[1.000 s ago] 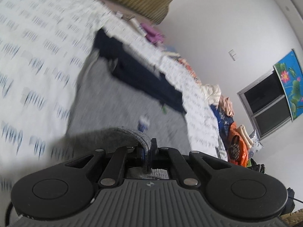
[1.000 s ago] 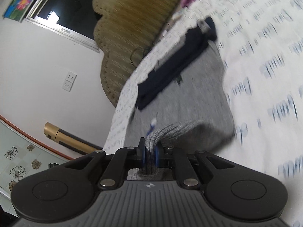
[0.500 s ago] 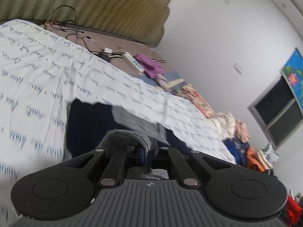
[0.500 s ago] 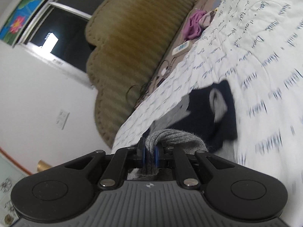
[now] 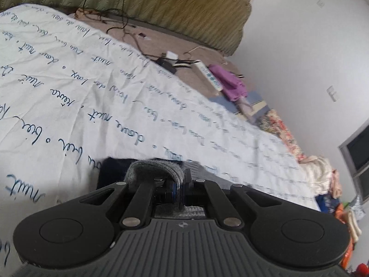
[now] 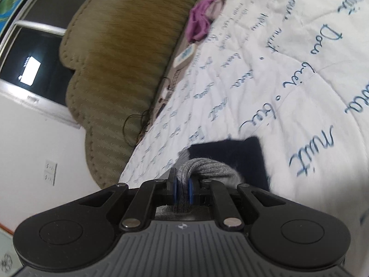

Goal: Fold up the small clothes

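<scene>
A grey knitted garment is bunched over my left gripper, which is shut on its edge. In the right wrist view the same grey garment curls out of my right gripper, also shut on it. Both grippers hang low over a white bedspread printed with blue handwriting. Just beyond the fingertips lies the garment's dark navy part, seen again as a navy patch from the right. Most of the grey cloth is hidden under the grippers.
An olive padded headboard stands at the far end, with cables, a power strip and a purple cloth on the brown strip before it. A pile of clothes lies at the bed's right edge. A window is on the wall.
Both grippers have carried the grey garment's edge forward toward the headboard, over its navy part. The large grey area spread out before is now out of sight below them.
</scene>
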`<state>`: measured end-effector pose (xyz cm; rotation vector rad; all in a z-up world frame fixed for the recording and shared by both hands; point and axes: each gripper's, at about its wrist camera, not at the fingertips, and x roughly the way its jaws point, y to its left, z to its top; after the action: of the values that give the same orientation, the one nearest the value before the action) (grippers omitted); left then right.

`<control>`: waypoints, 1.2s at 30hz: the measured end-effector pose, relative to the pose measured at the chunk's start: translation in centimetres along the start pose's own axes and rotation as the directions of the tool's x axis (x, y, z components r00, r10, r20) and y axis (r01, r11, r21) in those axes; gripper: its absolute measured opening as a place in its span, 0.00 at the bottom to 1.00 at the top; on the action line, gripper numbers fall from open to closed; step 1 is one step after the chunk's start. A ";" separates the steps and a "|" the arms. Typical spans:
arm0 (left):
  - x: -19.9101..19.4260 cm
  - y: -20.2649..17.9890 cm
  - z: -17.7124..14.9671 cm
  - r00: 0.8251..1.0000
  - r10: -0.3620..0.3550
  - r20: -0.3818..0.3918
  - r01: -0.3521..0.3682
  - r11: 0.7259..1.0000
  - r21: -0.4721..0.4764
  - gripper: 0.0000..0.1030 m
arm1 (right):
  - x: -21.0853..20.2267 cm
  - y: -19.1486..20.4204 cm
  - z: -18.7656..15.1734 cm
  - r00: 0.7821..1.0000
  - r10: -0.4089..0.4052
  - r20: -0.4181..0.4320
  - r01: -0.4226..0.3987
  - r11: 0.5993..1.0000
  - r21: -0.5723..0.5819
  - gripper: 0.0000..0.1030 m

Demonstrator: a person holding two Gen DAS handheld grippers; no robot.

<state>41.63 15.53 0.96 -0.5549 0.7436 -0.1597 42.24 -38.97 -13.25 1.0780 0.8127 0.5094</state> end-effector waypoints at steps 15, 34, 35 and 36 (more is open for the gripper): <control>-8.1 1.0 0.3 0.961 0.020 0.275 -0.019 1.000 -0.005 0.82 | -6.6 3.9 -0.1 0.990 -0.073 0.124 0.083 0.993 -0.079 0.96; -14.5 6.5 -18.4 0.990 -0.115 0.085 0.137 0.934 -0.330 0.89 | -10.2 1.6 -15.5 0.995 -0.098 -0.027 0.099 0.995 0.006 0.96; -14.2 6.3 -18.1 0.992 -0.098 0.080 0.120 0.930 -0.348 0.89 | -9.7 1.7 -15.5 0.995 -0.095 -0.015 0.095 0.995 0.009 0.96; -13.9 6.2 -17.9 0.993 -0.090 0.079 0.113 0.924 -0.365 0.89 | -9.3 1.9 -15.6 0.996 -0.093 -0.005 0.093 0.996 0.011 0.96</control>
<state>18.93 17.86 -4.77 -0.9556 0.6889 -0.0978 24.32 -36.02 -12.16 1.0445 0.8669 0.4291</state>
